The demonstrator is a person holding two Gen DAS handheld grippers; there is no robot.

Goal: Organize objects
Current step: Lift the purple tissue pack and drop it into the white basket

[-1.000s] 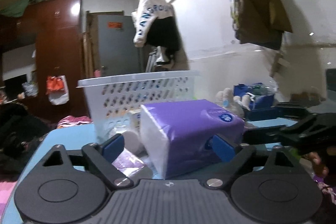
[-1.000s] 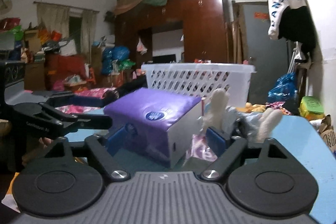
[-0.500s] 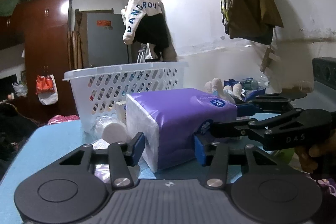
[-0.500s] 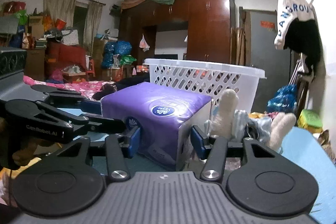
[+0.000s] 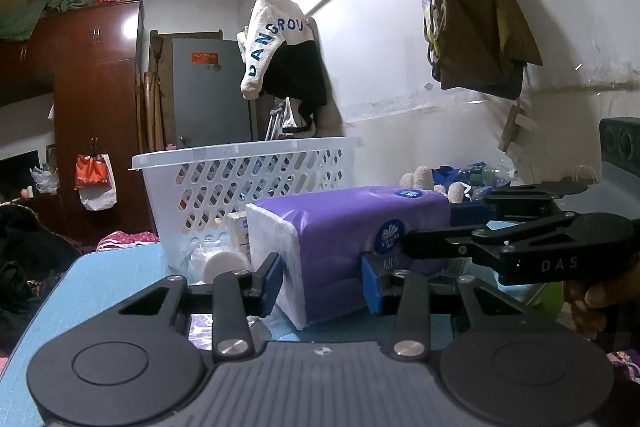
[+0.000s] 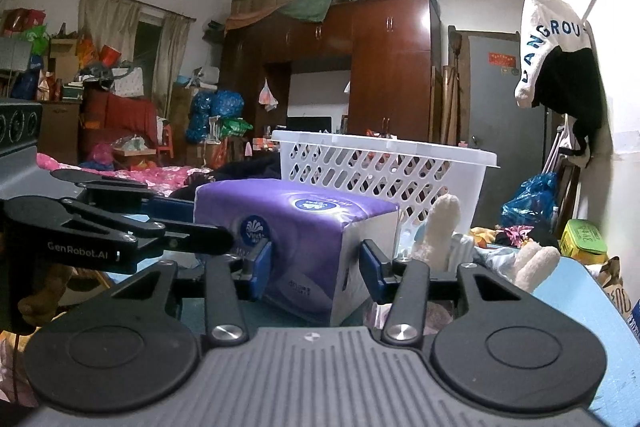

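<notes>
1. left gripper (image 5: 322, 285): jaws closing on the near left corner of the purple tissue pack (image 5: 352, 227). in the left wrist view both blue pads sit against the pack, one on its white end face and one on its purple side. reads as gripping, still tightening.
2. tissue pack: rests on the blue table (image 5: 100, 279), near side of the white basket (image 5: 248, 187), just in front of it. soft plastic wrap over stacked paper, so likely light and squashy. the film looks slick, and the corners should give under the pads.
3. best hold, my judgement: low on the two opposite corners, pads flat on the faces, squeeze only until the wrap stops yielding. a one-sided lift would likely let it sag or twist.
4. right gripper (image 6: 314, 271): jaws closing on the other near corner of the pack (image 6: 296, 227). in the right wrist view the left pad touches the purple side; the right pad sits at the grey end face, contact hard to confirm. reads as gripping, not firmly proven.
5. far right of the pack: plush toy (image 6: 440, 227) and loose clutter lie just beside it, near the basket wall (image 6: 384, 171). a lift over the rim could snag there.
</notes>
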